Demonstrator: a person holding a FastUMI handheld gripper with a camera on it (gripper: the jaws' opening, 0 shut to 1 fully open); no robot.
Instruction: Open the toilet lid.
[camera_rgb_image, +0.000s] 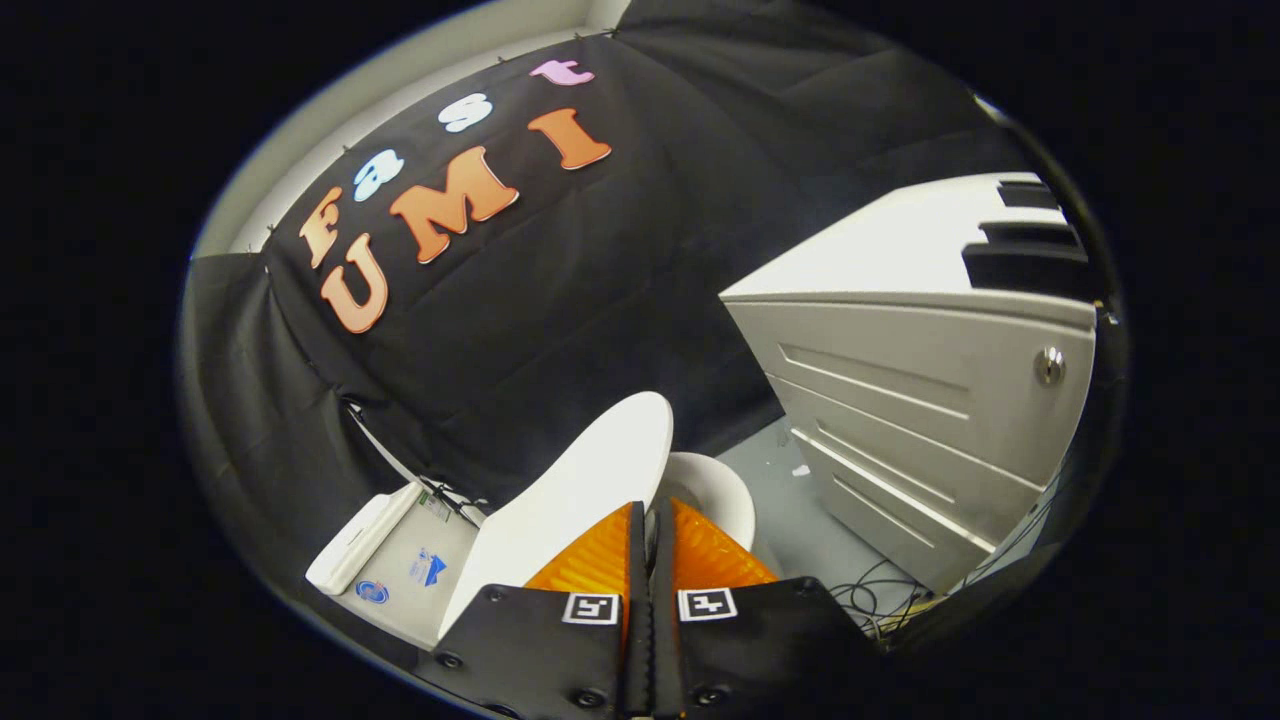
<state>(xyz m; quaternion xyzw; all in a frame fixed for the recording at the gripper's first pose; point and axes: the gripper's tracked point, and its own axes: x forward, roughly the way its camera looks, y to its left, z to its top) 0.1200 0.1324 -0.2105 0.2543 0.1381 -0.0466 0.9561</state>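
The white toilet lid (590, 480) is raised at a slant above the seat and bowl rim (715, 490), which shows just to its right. My gripper (650, 510) has its fingers drawn close together, and the lid's front edge runs down into the narrow gap between them. The left finger lies over the lid's face and the right finger over the bowl side. Behind the lid, towards the cloth wall, sits the white tank (400, 560) with stickers on its top.
A white drawer cabinet (920, 400) with a round lock stands to the right of the toilet, with a strip of grey floor (790, 500) between them. Loose cables (880, 600) lie at the cabinet's foot. The black cloth wall hangs close behind the toilet.
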